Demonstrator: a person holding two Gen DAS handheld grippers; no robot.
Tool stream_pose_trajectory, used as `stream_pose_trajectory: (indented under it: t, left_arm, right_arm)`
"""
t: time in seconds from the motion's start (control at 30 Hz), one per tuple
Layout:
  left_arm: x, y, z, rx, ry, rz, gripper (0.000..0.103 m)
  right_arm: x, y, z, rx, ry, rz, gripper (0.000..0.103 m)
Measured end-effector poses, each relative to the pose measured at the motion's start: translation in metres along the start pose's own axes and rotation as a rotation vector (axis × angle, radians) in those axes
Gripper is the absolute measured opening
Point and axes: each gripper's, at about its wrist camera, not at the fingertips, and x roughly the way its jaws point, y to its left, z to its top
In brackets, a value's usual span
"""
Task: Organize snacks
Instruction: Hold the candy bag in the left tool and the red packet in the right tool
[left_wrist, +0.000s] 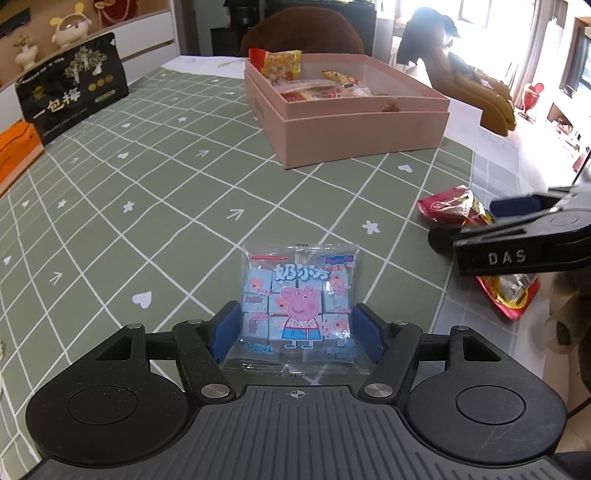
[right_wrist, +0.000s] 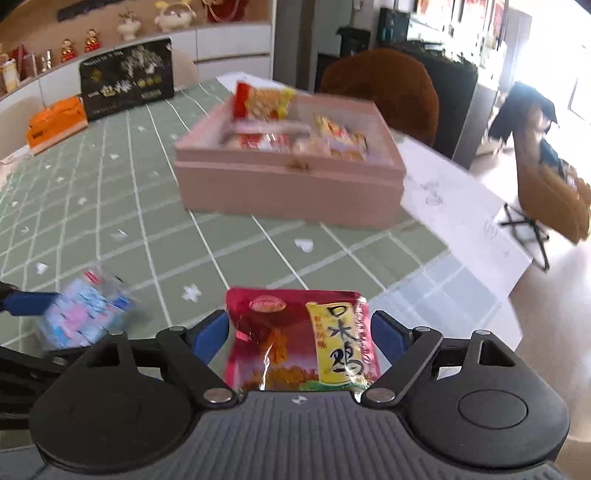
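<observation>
**Two packets between jaws, box at 12**

Left wrist view: blue milk-cube packet (left_wrist: 299, 299) sat at 6 o'clock, low on the green checked tablecloth (left_wrist: 166, 184), between the pads of the left gripper (left_wrist: 295, 326). Pads stood wide, flanking the packet's lower corners. Could not tell whether they pressed on it or merely stood beside it (edges and pads too close to separate).

Right wrist view: red snack packet (right_wrist: 295, 332) sat at 6 o'clock, bracketed by the right gripper (right_wrist: 301, 334). Blue pads met both side edges, so clenched across the packet's width, foil crumpled between them. Rest of this view smeared with blur.

Pink box (left_wrist: 362, 136) stood open at about 12 to 1 o'clock in the left view, well apart from both packets, with several wrapped snacks already inside. Black pouch (left_wrist: 70, 85) stood upright at 10 o'clock near the far table edge, orange box (left_wrist: 14, 151) just beside it at 9. Right gripper showed at 3 o'clock in the left view, over the table's edge.
</observation>
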Motion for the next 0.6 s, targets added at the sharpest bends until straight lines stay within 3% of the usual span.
stream_pose_trajectory:
  t: [0.07,0.3,0.47,0.5,0.53,0.6]
  left_arm:
    - [0.0,-0.001,0.0,0.001,0.001,0.0,0.074]
    - [0.0,-0.001,0.0,0.005,0.001,-0.002,0.076]
    - [0.0,-0.001,-0.001,0.004,0.0,-0.004,0.076]
    - [0.0,-0.001,-0.001,0.004,0.0,-0.004,0.076]
    - [0.0,-0.001,-0.001,0.005,-0.001,-0.004,0.076]
    - [0.0,-0.001,-0.001,0.006,-0.001,-0.003,0.076]
  right_arm:
    - [0.008,-0.007,-0.005,0.03,0.028,0.016,0.087]
    - [0.012,-0.018,-0.015,0.103,-0.01,-0.002,0.103]
    - [0.015,-0.023,-0.006,0.084,0.037,0.018,0.103]
    - [0.015,-0.024,-0.005,0.072,0.047,0.028,0.099]
    - [0.014,-0.025,-0.004,0.067,0.052,0.03,0.087]
    - [0.007,-0.022,-0.002,0.046,0.054,0.031,0.079]
